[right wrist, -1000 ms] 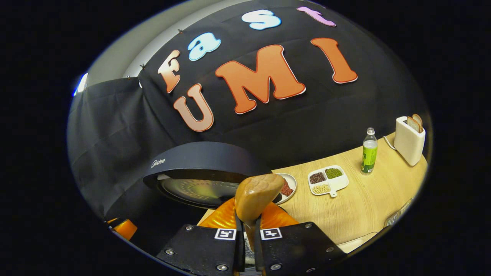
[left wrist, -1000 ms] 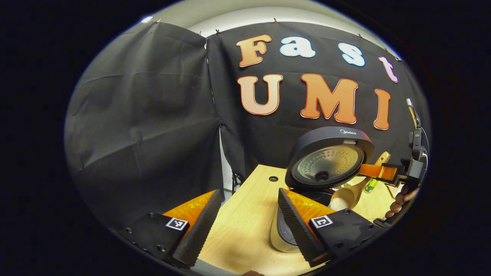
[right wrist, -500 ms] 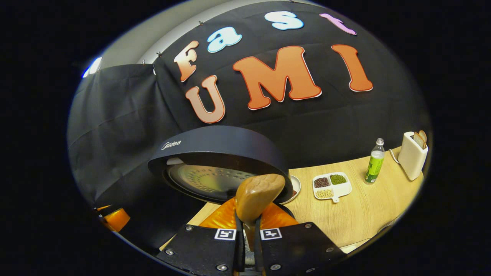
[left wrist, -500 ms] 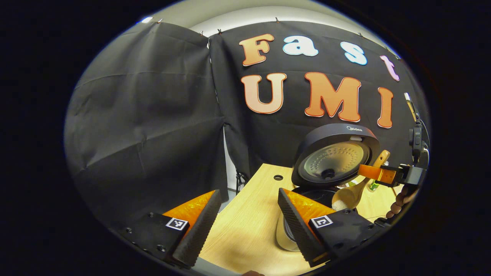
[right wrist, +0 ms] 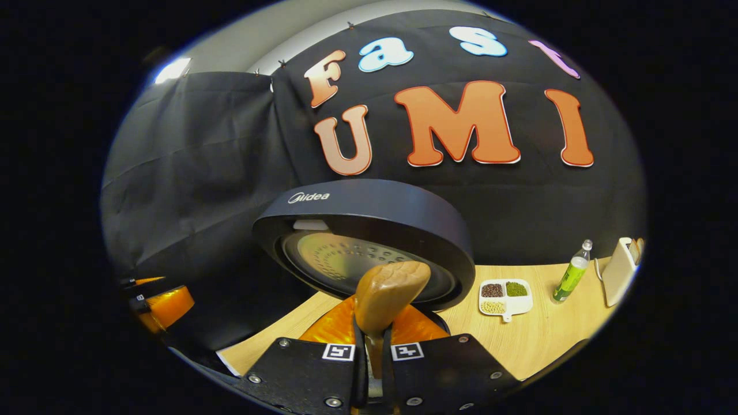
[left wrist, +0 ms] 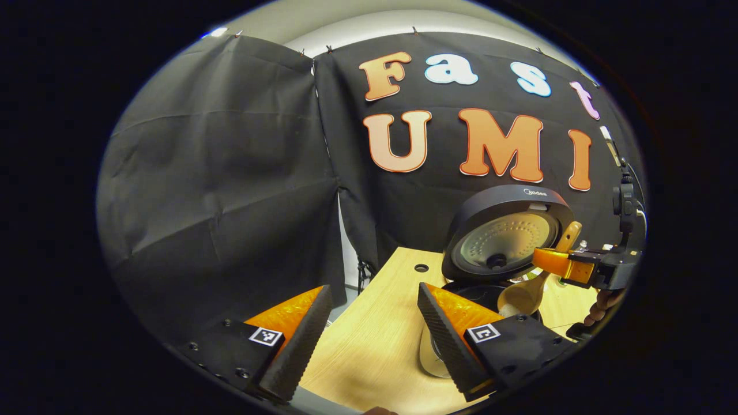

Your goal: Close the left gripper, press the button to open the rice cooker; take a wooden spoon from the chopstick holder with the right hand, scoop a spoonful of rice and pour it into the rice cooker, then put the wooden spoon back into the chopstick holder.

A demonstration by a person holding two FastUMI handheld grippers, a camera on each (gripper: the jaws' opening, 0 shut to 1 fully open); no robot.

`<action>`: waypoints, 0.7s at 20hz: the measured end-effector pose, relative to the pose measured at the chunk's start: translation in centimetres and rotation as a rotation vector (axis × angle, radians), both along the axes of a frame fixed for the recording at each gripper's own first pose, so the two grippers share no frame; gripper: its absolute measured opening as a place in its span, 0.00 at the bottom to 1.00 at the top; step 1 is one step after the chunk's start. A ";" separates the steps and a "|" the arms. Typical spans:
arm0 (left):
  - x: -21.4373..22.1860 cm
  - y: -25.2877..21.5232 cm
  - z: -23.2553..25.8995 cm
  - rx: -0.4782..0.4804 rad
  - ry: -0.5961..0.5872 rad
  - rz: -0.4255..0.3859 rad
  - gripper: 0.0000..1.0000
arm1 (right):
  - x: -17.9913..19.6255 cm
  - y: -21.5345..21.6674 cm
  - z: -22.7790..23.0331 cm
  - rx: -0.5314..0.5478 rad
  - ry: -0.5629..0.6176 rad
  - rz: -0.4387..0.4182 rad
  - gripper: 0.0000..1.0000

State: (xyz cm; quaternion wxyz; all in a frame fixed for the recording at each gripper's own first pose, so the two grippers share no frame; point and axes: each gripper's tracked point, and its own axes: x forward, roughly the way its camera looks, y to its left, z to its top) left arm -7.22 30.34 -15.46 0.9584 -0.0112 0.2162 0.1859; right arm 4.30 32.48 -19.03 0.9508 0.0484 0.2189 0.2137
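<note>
The right claw (right wrist: 372,351) is squeezed tight on the wooden spoon (right wrist: 386,294), with both fingers pressing on the handle. In the right gripper view the end of the handle sticks up just past the claw, right in front of the rice cooker's lid (right wrist: 369,230). In the left gripper view you can see this same claw (left wrist: 568,266) farther off, with a hand (left wrist: 602,302) holding it, and the spoon (left wrist: 533,285) slants down from it. The spoon's bowl has white rice in it and sits over the open pot (left wrist: 490,294) of the rice cooker. The lid (left wrist: 507,230) stands up and open behind the pot, and its round inside plate with little dots faces the front. The left claw (left wrist: 369,337) is wide apart and holds nothing. It hangs over the wooden table (left wrist: 375,340), just to the left of the rice cooker. Farther along the table (right wrist: 542,340) in the right gripper view is a small white tray (right wrist: 505,291) with three kinds of beans in it. Beside the tray stands a green bottle (right wrist: 572,279). Next to the bottle, at the far edge, is a white toaster (right wrist: 620,271) with bread in it.
</note>
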 end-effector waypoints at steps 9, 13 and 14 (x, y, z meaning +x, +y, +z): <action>0.4 -1.1 1.3 0.028 -0.039 -0.042 0.94 | -0.4 0.6 2.3 -0.115 -0.148 0.101 0.09; 0.3 -2.6 2.0 0.038 -0.051 -0.040 1.00 | -0.9 1.2 3.3 -0.146 -0.229 0.143 0.09; 0.0 -2.7 2.0 0.042 -0.053 -0.038 1.00 | -1.1 1.3 3.6 -0.153 -0.252 0.153 0.09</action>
